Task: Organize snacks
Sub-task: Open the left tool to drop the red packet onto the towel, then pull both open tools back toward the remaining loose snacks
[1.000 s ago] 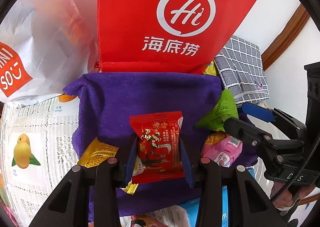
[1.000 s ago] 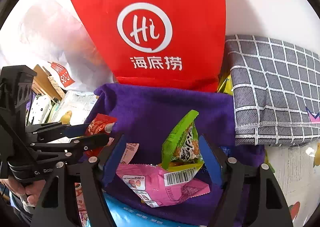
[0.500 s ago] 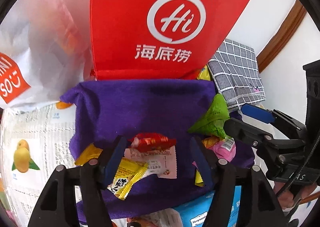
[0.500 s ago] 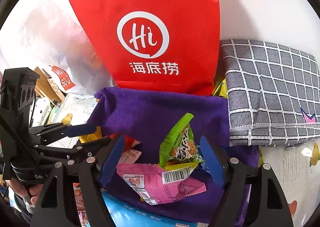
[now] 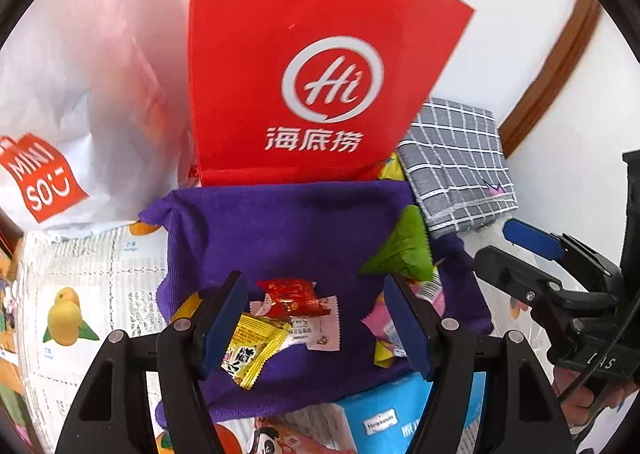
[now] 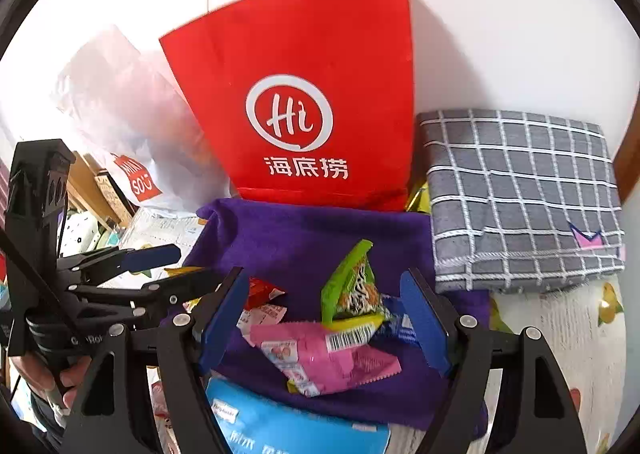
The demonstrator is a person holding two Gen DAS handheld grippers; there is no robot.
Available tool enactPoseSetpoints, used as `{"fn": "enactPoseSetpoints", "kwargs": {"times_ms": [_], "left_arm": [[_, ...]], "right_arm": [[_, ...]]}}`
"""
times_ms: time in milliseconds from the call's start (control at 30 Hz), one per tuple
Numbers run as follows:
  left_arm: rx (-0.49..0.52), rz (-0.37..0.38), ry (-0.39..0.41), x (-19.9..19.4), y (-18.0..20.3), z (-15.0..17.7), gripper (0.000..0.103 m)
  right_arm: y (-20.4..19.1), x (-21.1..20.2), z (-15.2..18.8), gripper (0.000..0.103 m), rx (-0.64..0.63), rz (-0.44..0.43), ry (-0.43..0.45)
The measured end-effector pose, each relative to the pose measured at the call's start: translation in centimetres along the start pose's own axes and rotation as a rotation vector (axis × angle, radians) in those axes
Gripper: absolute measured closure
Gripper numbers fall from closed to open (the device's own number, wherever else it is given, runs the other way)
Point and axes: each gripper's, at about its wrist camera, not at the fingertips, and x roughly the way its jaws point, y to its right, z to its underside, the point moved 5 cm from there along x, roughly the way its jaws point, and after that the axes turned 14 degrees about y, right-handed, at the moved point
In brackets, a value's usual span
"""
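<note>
A purple cloth carries a small heap of snack packets. The red packet lies loose on it, over a white packet and beside a yellow packet. My left gripper hangs open above them, its pads touching nothing. In the right wrist view a green packet stands on edge against a pink packet, and my right gripper is open above both, holding nothing. The left gripper shows at the left of that view.
A red paper bag stands upright behind the cloth. A white plastic bag is to its left and a folded grey checked cloth to its right. A blue box lies at the cloth's near edge.
The left gripper opened and let go of the red packet, which now lies on the purple cloth. Both grippers have lifted away from the packets.
</note>
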Motion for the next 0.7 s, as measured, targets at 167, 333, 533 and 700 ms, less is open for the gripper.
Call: {"fn": "enactPoseSetpoints", "kwargs": {"times_ms": [167, 333, 533, 700], "left_arm": [[0.052, -0.002, 0.037, -2.3, 1.5, -0.5, 0.034], [0.022, 0.002, 0.036, -4.3, 2.0, 0.3, 0.034], [0.022, -0.014, 0.054, -7.9, 2.0, 1.9, 0.034], [0.017, -0.04, 0.07, -10.7, 1.6, 3.4, 0.034]], "right_arm": [[0.4, -2.9, 1.2, 0.019, 0.014, 0.048, 0.01], [0.5, -5.6, 2.8, 0.018, -0.023, 0.097, 0.002], [0.4, -9.2, 4.7, 0.018, -0.016, 0.099, 0.038], [0.5, -11.5, 6.4, 0.018, 0.025, 0.105, 0.048]]}}
